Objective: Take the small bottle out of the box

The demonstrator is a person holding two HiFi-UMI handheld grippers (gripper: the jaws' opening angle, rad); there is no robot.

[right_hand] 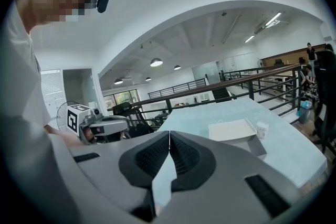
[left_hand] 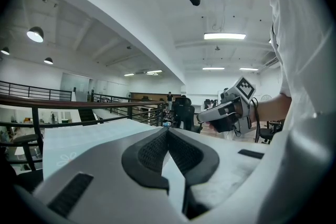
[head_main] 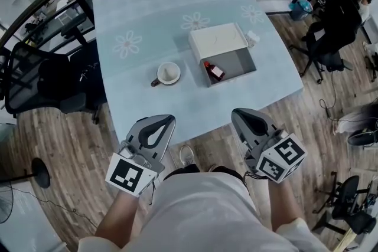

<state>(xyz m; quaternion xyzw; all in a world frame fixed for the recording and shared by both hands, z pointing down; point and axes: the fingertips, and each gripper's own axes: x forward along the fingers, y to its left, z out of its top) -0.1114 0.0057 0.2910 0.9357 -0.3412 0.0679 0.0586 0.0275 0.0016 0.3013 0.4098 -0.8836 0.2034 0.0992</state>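
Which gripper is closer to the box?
The right gripper, at the picture's right: the box sits just ahead of it, while the left gripper faces the cup.

The near strip of the bench (head_main: 177, 106) lies bare from its edge up to the box (head_main: 239, 62); the box is open from above, its lid (head_main: 217, 41) folded back to the far side; a cup (head_main: 168, 74) stands left of the box, apart from it; a chair (head_main: 65, 85) stands close at the bench's left side.

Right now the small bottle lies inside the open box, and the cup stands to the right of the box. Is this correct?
Not quite: the cup stands to the left of the box, as the head view shows. The small bottle does lie inside the open box.
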